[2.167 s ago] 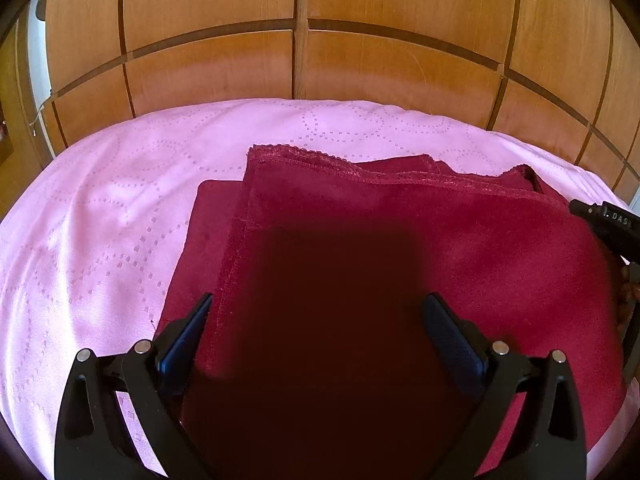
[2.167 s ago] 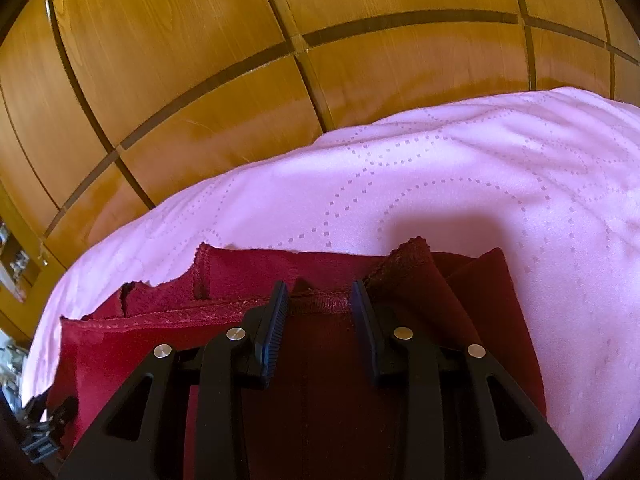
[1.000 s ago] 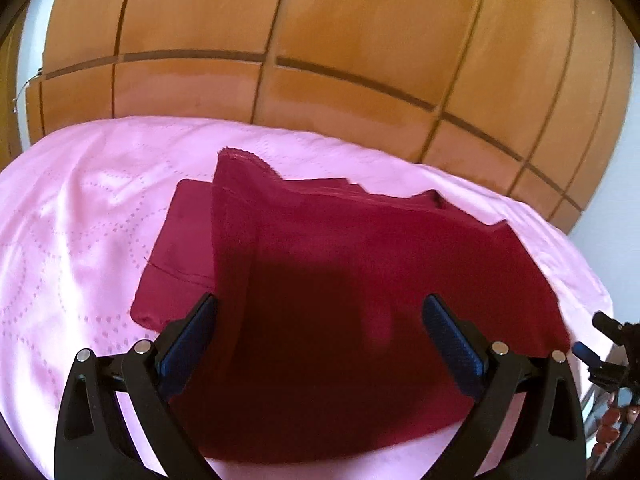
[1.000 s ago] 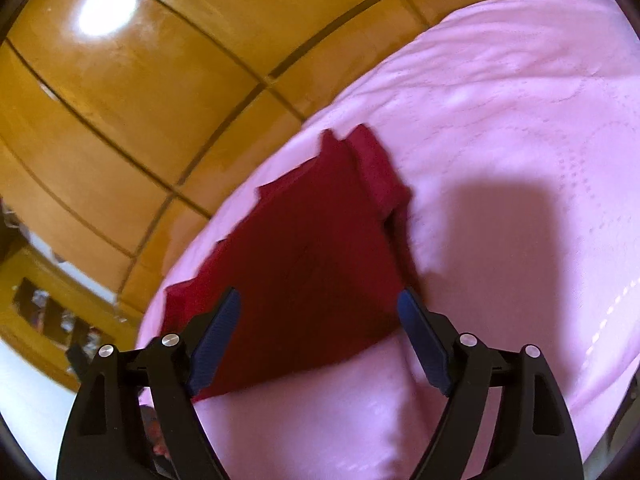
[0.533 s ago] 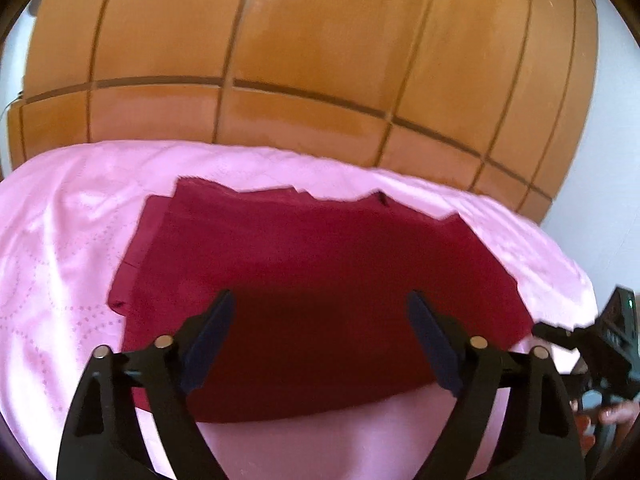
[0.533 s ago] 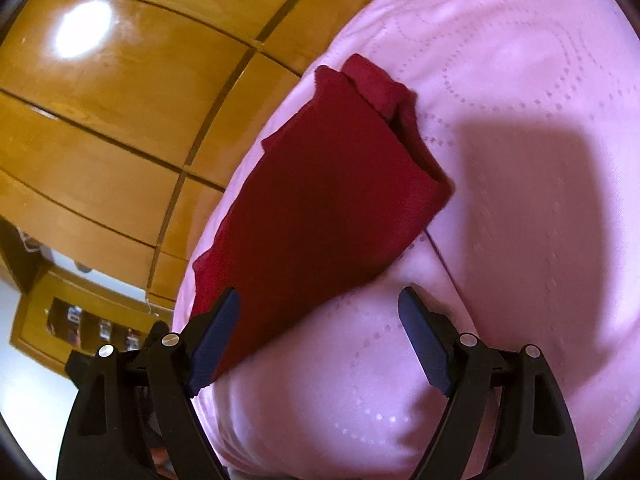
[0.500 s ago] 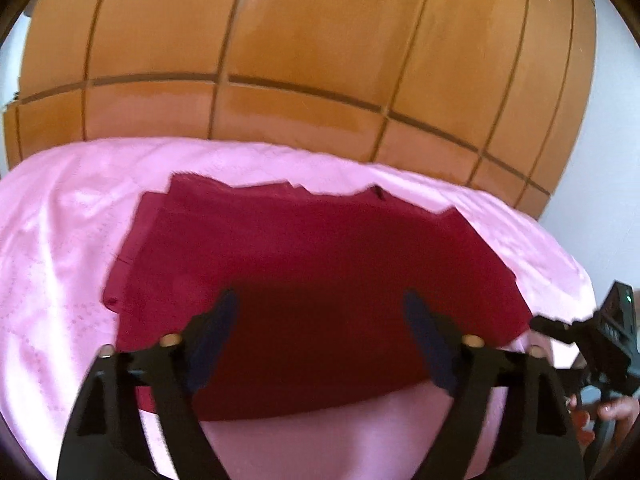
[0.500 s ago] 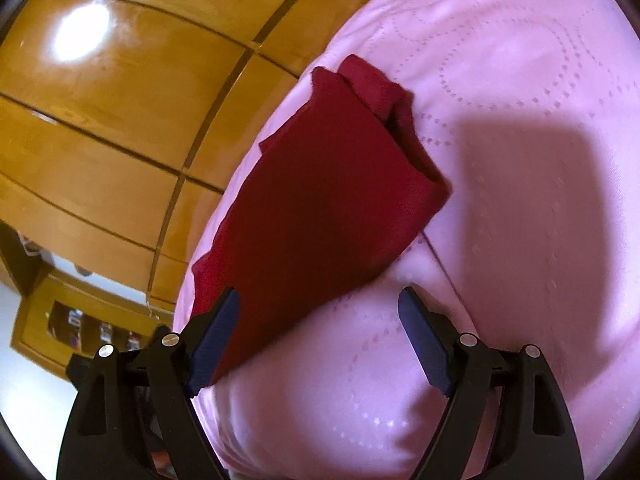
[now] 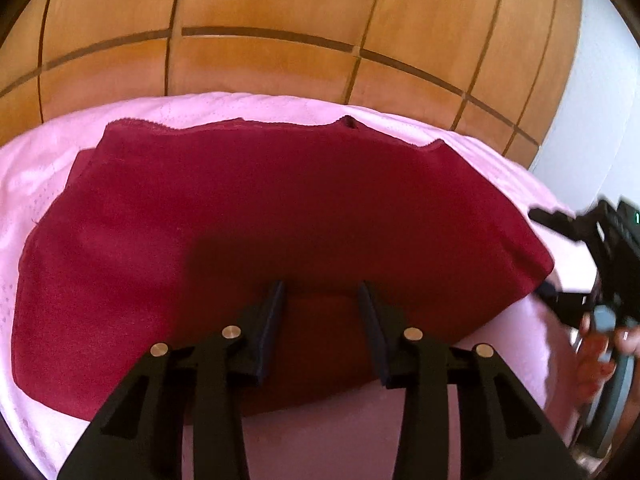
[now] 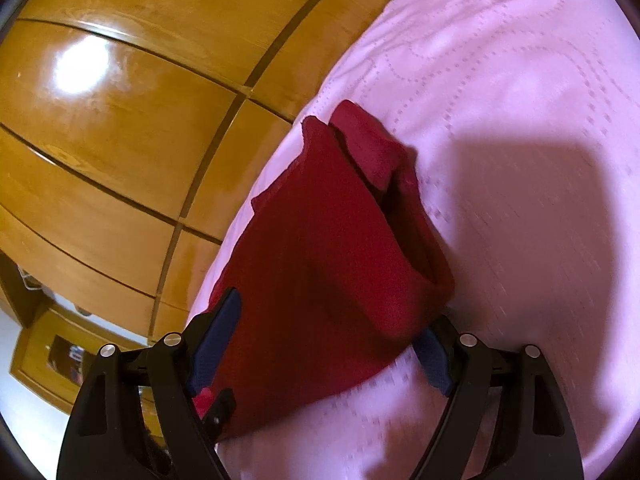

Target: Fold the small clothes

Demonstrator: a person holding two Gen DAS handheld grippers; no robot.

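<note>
Dark red garment [image 9: 248, 216] lies folded in layers on pink bedspread [image 10: 520, 128].

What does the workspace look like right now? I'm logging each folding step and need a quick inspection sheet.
Surface: pink bedspread with a dotted stitched pattern, lightly rumpled.
Job's things: dark red garment lies folded on the bedspread, layered edges showing at its far end.
Clutter: nothing seen.
Grippers: left gripper sits low over the garment's near edge, fingers partly closed with a gap, no cloth seen pinched; right gripper is open, its fingers on either side of the garment's end.
Cables: nothing seen.
Surroundings: wooden panelled wall behind the bed; pale wall at right.
</note>
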